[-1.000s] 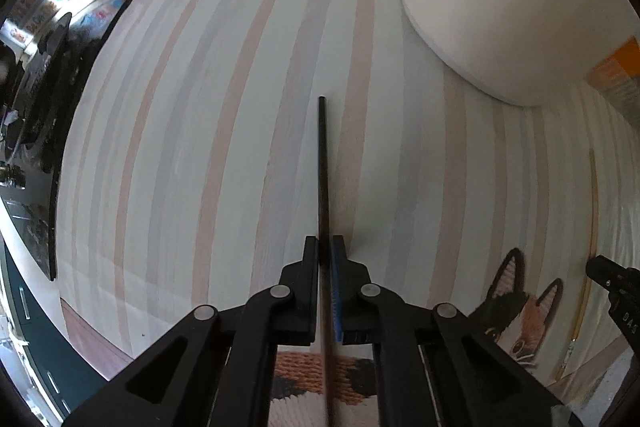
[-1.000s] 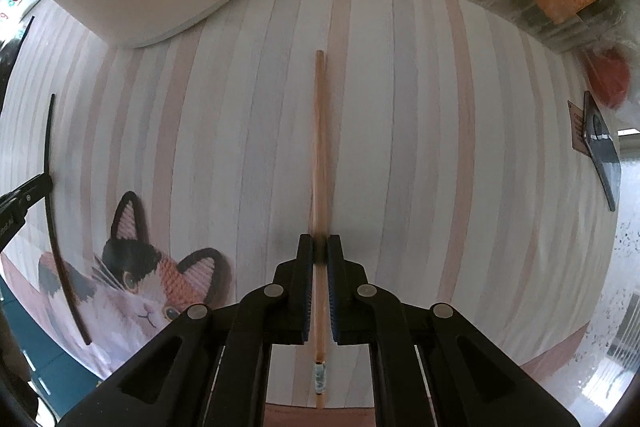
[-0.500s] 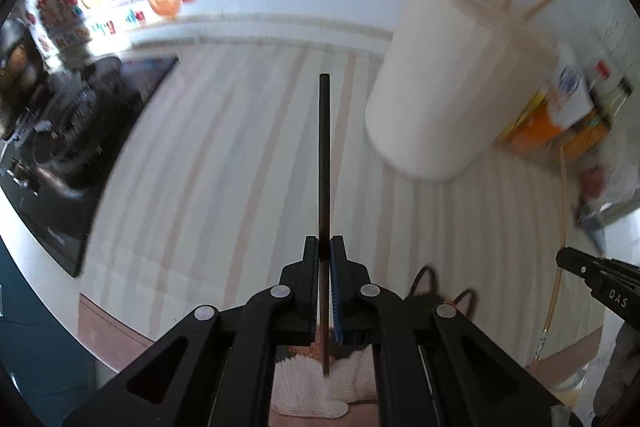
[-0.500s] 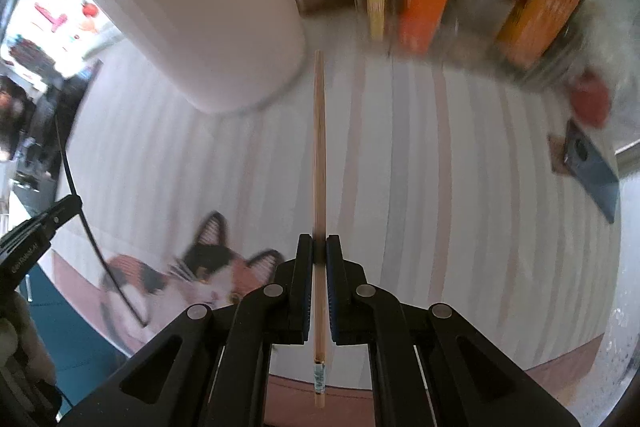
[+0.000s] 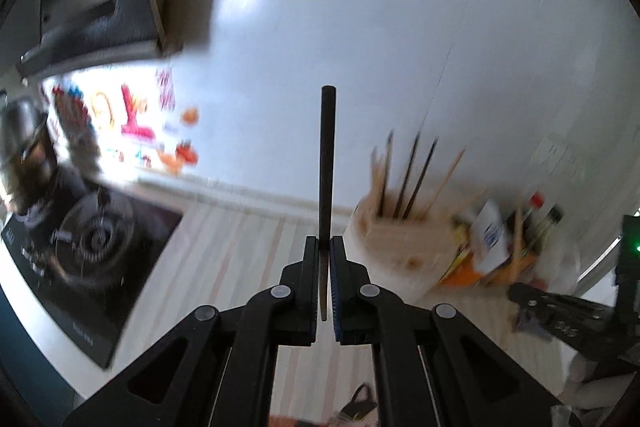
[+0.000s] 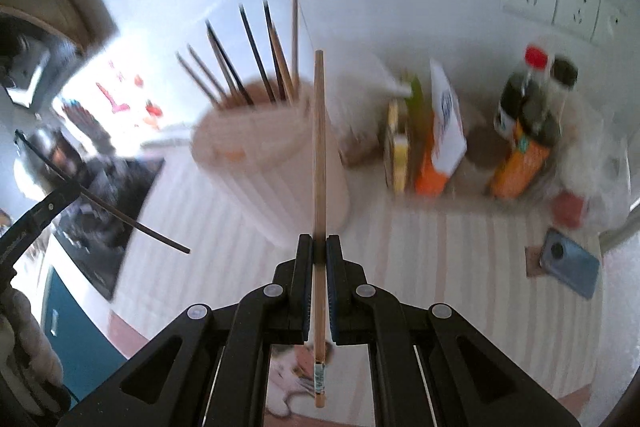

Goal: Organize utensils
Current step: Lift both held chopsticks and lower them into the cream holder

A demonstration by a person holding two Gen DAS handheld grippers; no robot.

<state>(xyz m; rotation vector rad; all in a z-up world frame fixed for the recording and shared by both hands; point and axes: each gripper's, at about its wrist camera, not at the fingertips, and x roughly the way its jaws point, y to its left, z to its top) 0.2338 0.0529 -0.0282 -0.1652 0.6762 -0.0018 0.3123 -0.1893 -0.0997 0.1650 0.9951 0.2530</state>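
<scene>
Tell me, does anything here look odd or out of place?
Only mildly: a blue phone lies on the striped counter beside the condiment bottles, away from the utensil holder. Nothing looks spilled or broken.

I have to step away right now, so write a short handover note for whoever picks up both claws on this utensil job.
Left claw: shut on a dark chopstick, lifted off the counter, pointing up.
Right claw: shut on a light wooden chopstick, also lifted.
White utensil holder stands upright on the striped mat, just ahead, next to the bottles and boxes; it already holds several dark and wooden chopsticks.
Done: both chopsticks picked up and raised.
Left: drop each chopstick into the holder, then release. Whether more utensils lie on the mat cannot be told from these views.
</scene>
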